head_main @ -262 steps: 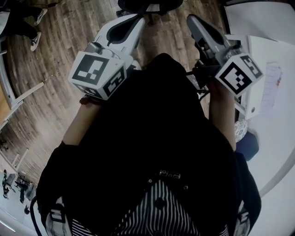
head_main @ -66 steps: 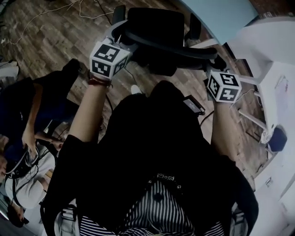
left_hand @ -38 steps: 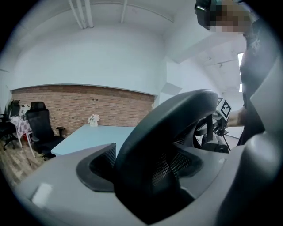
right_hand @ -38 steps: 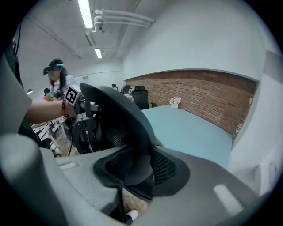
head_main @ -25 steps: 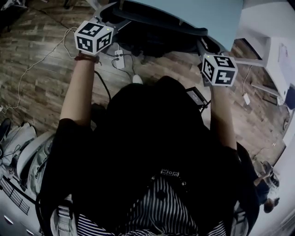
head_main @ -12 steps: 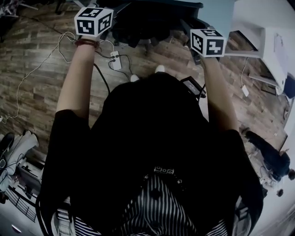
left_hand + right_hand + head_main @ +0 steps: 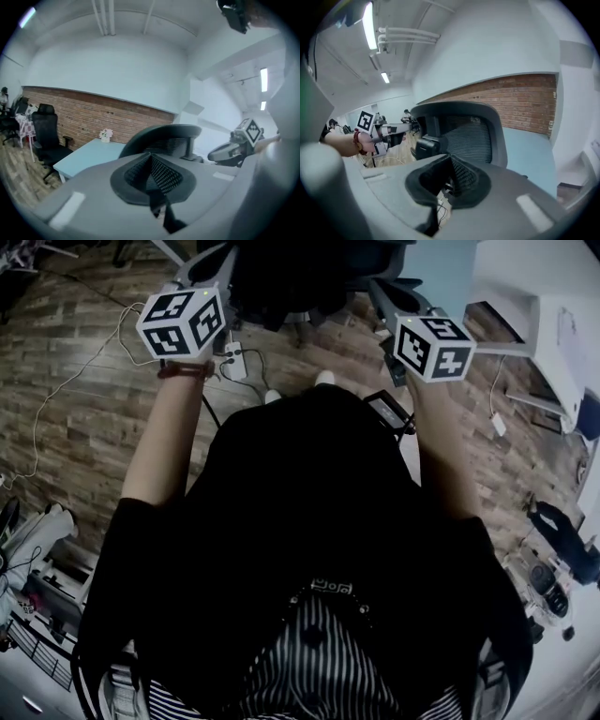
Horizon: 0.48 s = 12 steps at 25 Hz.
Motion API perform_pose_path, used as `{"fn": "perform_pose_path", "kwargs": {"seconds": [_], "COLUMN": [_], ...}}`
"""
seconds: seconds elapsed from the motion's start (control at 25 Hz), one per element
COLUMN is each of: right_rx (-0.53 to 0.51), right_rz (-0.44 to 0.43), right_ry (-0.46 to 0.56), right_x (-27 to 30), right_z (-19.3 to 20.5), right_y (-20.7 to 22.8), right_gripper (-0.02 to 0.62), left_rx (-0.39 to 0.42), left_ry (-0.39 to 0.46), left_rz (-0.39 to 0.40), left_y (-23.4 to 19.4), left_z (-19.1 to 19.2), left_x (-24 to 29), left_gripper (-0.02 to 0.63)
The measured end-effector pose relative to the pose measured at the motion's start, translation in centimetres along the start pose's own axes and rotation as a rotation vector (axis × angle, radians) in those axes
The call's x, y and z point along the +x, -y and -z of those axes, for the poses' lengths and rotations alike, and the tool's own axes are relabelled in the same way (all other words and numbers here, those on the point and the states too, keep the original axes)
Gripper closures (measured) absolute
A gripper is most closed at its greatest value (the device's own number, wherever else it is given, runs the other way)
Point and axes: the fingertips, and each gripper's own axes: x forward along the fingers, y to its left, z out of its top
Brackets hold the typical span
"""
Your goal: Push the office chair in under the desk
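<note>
Seen from above, a person in a black top held a claw in each hand, with both arms stretched toward 12 o'clock. The office chair (image 7: 300, 273) sat there as a dark mass. Its back faced the person, and its seat seemed tucked beneath the pale blue tabletop (image 7: 441, 263), which spread away toward 1 o'clock.

The left claw (image 7: 151, 171) was at 11 o'clock and the right claw (image 7: 450, 171) at 1 o'clock, flanking the chair's back. That spread would probably keep a push square instead of swivelling the seat.

Both claws had just snapped together and were clenched on nothing. Each claw's own camera showed its jaws meeting, with the curved mesh back standing just beyond them, near but apparently untouched. Closed, they would make blunt tips suited to nudging, not gripping.

A white power strip (image 7: 234, 360) lay on the wooden floor (image 7: 84, 409) at 11 o'clock, near the chair's base, where a wheel might catch it. The chair looked close to fully pushed in.
</note>
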Motion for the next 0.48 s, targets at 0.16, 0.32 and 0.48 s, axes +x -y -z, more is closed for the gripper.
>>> {"fn": "perform_pose_path", "kwargs": {"seconds": [0.16,0.32,0.48], "right_rx": [-0.027,-0.037,-0.078], "right_rz": [-0.079,-0.127,-0.210], "right_ry": [0.018,0.030,-0.007], "right_x": [-2.5,-2.5,-3.0], "right_z": [2.0,2.8,3.8], "right_y": [-5.8,-10.5,-13.8], "right_gripper": [0.595,0.595,0.595], "left_rx": [0.058,-0.040,-0.065], "left_ry": [0.040,-0.067,-0.111], "left_rz": [0.164,0.267,0.301], "left_y": [6.9,10.7,13.4], "left_z": [3.0,6.8,9.0], "left_x": [-6.0,-9.4,-11.4], "left_gripper": [0.600,0.600,0.600]}}
